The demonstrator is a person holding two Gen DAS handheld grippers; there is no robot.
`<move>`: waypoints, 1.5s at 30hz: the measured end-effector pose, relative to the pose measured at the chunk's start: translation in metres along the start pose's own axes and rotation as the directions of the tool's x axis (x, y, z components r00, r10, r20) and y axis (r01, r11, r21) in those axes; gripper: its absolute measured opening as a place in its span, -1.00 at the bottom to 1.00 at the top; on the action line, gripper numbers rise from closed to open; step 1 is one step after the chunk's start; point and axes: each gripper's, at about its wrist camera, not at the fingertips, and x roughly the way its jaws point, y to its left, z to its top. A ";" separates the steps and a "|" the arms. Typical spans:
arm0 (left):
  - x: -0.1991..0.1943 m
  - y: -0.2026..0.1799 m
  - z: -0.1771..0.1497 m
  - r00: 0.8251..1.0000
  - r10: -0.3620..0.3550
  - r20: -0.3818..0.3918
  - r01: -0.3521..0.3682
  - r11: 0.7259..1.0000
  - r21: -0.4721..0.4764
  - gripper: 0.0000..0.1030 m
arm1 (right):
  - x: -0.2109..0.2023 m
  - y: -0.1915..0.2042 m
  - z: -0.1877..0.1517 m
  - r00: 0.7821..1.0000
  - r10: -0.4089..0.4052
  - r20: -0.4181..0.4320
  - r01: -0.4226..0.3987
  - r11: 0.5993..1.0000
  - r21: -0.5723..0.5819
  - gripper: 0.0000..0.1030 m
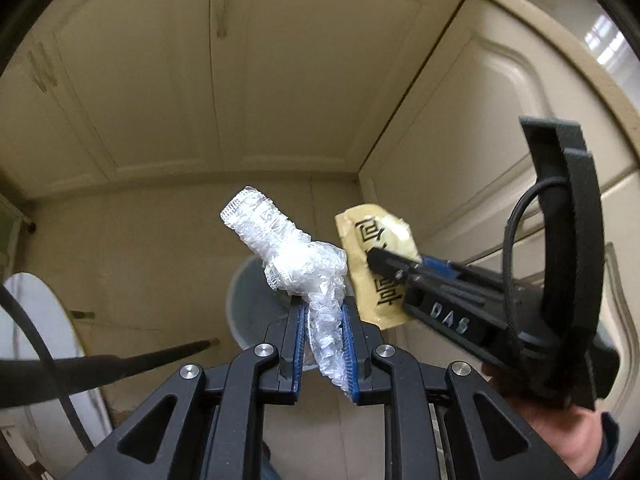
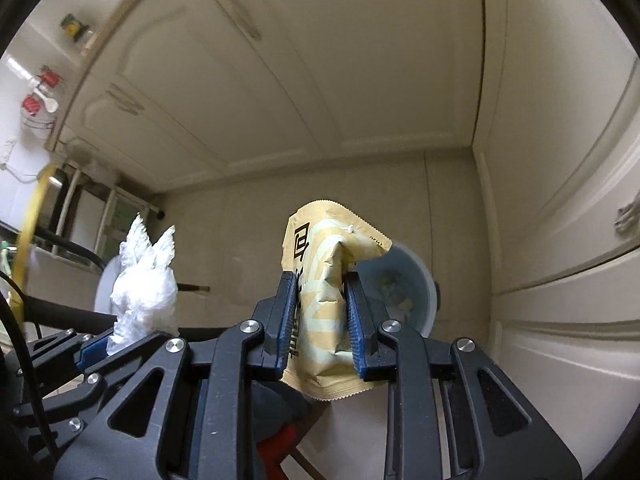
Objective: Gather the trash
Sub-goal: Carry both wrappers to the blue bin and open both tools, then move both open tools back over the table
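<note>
From the left wrist view, the right tool (image 1: 370,258) showed from the side, with the person's hand (image 1: 560,436) and a blue sleeve behind it, and a white round desk (image 1: 36,320) stood at the far left edge; none of that showed so plainly from the other side. The right wrist view alone took in a shelf with red-capped jars (image 2: 36,96) high on the left and a yellow hoop (image 2: 28,224) below it. The left tool (image 1: 322,344) was nearly shut, its blue pads (image 1: 298,344) pinching a twist of clear crinkled plastic wrap (image 1: 280,248) that stuck up past the fingertips. The right tool (image 2: 318,320) was likewise narrow, clamped on a crumpled tan packet (image 2: 320,280) printed with black characters. The two pieces of trash hung close beside each other, just apart, over a pale round bin (image 2: 404,288) on the floor near the corner of the cream cupboards (image 2: 320,80). In the right wrist view the wrap (image 2: 144,280) looked white, and the left tool (image 2: 96,346) holding it sat at the lower left.
</note>
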 end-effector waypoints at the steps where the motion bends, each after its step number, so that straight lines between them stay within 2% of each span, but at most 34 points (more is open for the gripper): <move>1: 0.009 0.001 0.004 1.000 -0.005 -0.013 0.005 1.000 -0.009 -0.73 | 0.007 -0.004 -0.001 1.000 -0.002 -0.013 0.002 1.000 0.005 -0.55; 4: 0.033 0.004 0.011 0.999 -0.001 -0.047 0.000 1.000 -0.025 -0.67 | 0.026 -0.018 -0.005 0.998 -0.010 -0.055 0.011 1.000 0.015 -0.51; 6: 0.045 0.005 0.015 0.997 0.007 -0.076 -0.010 0.999 -0.032 -0.45 | 0.038 -0.025 -0.006 0.997 -0.025 -0.075 0.027 0.999 0.024 -0.44; 8: 0.056 0.007 0.020 0.995 0.034 -0.091 -0.038 0.998 -0.043 -0.07 | 0.045 -0.029 -0.005 0.996 -0.038 -0.085 0.041 0.999 0.034 -0.33; 10: 0.064 0.007 0.024 0.995 0.032 -0.095 -0.036 0.998 -0.045 -0.06 | 0.046 -0.034 -0.005 0.996 -0.039 -0.076 0.044 0.998 0.053 0.07; 11: 0.067 0.008 0.026 0.994 0.039 -0.099 -0.043 0.998 -0.039 -0.04 | 0.046 -0.035 -0.005 0.997 -0.041 -0.072 0.045 0.997 0.059 0.16; 15: 0.072 0.005 0.028 0.993 0.057 -0.102 -0.061 0.997 -0.040 0.04 | 0.043 -0.044 -0.006 0.997 -0.057 -0.058 0.062 0.994 0.086 0.72; 18: 0.066 -0.004 0.029 0.994 0.088 -0.071 -0.091 0.995 -0.034 0.12 | 0.029 -0.045 -0.008 0.998 -0.056 -0.025 0.058 0.993 0.107 0.93; 19: 0.061 -0.006 0.022 0.993 0.103 -0.055 -0.105 0.994 -0.029 0.25 | 0.025 -0.044 -0.008 0.998 -0.059 -0.017 0.061 0.992 0.109 1.00; 21: 0.049 -0.011 0.021 0.989 0.145 -0.003 -0.145 0.989 -0.018 0.45 | 0.013 -0.041 -0.010 0.997 -0.076 0.005 0.075 0.991 0.112 1.00; 23: 0.038 -0.015 0.018 0.985 0.167 0.051 -0.166 0.986 -0.013 0.75 | 0.000 -0.037 -0.010 0.996 -0.081 0.029 0.077 0.989 0.123 1.00; 28: 0.000 -0.019 0.011 0.963 0.207 0.172 -0.209 0.978 -0.003 0.90 | -0.038 -0.019 -0.010 0.992 -0.083 0.099 0.072 0.991 0.116 1.00; 29: -0.008 -0.021 0.009 0.958 0.206 0.198 -0.210 0.978 0.001 0.98 | -0.049 -0.014 -0.011 0.989 -0.083 0.119 0.069 0.991 0.117 1.00; 32: -0.041 -0.024 -0.001 0.929 0.194 0.316 -0.213 0.977 0.025 0.99 | -0.075 -0.001 -0.011 0.982 -0.075 0.172 0.054 0.991 0.125 1.00; 33: -0.055 -0.027 -0.006 0.909 0.187 0.372 -0.217 0.975 0.039 0.99 | -0.087 0.005 -0.011 0.978 -0.068 0.198 0.044 0.992 0.122 1.00; 36: -0.092 -0.031 -0.028 0.863 0.165 0.478 -0.217 0.975 0.056 0.99 | -0.119 0.023 -0.012 0.963 -0.050 0.266 0.022 0.994 0.107 1.00; 41: -0.144 -0.007 -0.056 0.798 0.184 0.574 -0.227 0.974 0.005 0.99 | -0.170 0.063 -0.012 0.930 -0.010 0.367 -0.006 0.999 0.041 1.00; 45: -0.191 0.002 -0.096 0.733 0.239 0.637 -0.258 0.964 -0.064 0.99 | -0.203 0.113 -0.016 0.907 0.035 0.421 -0.020 0.999 -0.039 1.00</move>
